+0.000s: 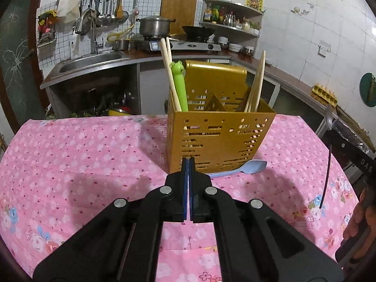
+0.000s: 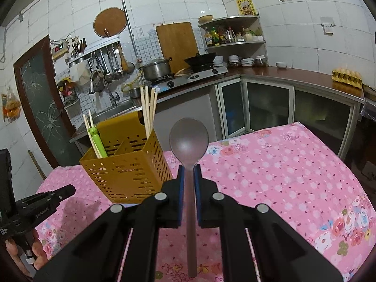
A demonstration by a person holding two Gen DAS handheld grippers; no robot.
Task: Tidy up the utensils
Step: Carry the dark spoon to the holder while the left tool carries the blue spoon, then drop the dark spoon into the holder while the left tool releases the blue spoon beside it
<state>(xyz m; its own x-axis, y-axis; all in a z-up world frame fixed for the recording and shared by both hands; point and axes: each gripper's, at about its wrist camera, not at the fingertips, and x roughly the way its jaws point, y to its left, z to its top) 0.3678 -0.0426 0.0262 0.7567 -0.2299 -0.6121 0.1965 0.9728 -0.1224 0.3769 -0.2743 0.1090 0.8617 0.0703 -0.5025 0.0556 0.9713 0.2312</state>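
A yellow perforated utensil holder (image 1: 218,138) stands on the pink floral tablecloth (image 1: 82,155), holding wooden chopsticks (image 1: 168,70) and a green frog-topped utensil (image 1: 179,87) on its left side and more chopsticks (image 1: 256,87) on its right. A light blue spoon (image 1: 244,168) lies on the cloth at its front right. My left gripper (image 1: 188,162) is shut and empty, just in front of the holder. My right gripper (image 2: 188,171) is shut on a brown spoon (image 2: 189,141), bowl up, held above the table to the right of the holder (image 2: 127,166). The left gripper (image 2: 68,190) shows at the far left of the right wrist view.
Behind the table run a kitchen counter with a sink (image 1: 94,61), a gas stove with a pot (image 1: 155,25) and wok, and corner shelves. An egg tray (image 2: 347,76) sits on the right counter. The table's far edge (image 1: 94,117) lies behind the holder.
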